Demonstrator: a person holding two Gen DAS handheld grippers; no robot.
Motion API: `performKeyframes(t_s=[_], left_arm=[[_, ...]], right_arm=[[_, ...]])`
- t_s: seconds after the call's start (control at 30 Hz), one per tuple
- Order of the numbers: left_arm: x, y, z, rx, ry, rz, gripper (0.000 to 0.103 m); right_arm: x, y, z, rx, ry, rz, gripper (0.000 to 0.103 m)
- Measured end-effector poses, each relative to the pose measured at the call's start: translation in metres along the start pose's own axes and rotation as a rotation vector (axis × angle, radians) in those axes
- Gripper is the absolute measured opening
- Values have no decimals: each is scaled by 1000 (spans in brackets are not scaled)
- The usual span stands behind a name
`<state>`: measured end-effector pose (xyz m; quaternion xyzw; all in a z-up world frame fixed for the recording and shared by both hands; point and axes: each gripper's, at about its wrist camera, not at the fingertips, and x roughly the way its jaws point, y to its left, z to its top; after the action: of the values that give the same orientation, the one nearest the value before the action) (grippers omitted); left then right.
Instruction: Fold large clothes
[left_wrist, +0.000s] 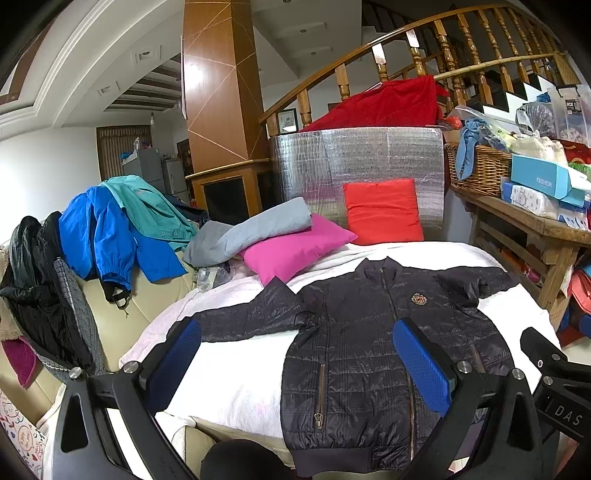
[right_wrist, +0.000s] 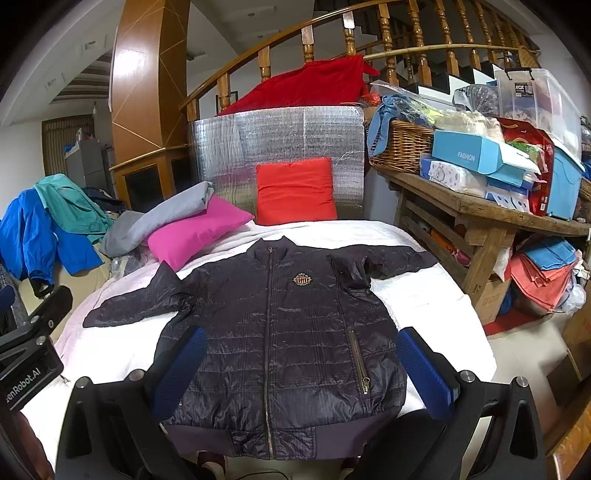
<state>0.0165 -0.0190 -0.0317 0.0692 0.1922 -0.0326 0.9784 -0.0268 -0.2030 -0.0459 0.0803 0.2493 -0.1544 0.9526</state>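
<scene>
The dark quilted jacket (right_wrist: 273, 332) lies flat, zipped, at frame centre on the white blanket (right_wrist: 424, 295); left gripper (left_wrist: 299, 365) and right gripper (right_wrist: 303, 369) are held open, empty; a sleeve is best pinched at the cuff and folded inward

a dark quilted jacket (left_wrist: 354, 354) lies zipped and face up on the white blanket (left_wrist: 240, 384), sleeves spread out. the left gripper (left_wrist: 299, 363) hovers above it, blue-padded fingers (left_wrist: 421, 369) wide apart. a pink cushion (left_wrist: 291, 247) sits beyond.
</scene>
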Motion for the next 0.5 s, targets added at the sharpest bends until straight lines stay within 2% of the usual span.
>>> performKeyframes(t_s=[0.5], left_arm=[[13,3,-3,-7,29,7,103]], right_arm=[[16,1,-2,-3,33,-1,103]])
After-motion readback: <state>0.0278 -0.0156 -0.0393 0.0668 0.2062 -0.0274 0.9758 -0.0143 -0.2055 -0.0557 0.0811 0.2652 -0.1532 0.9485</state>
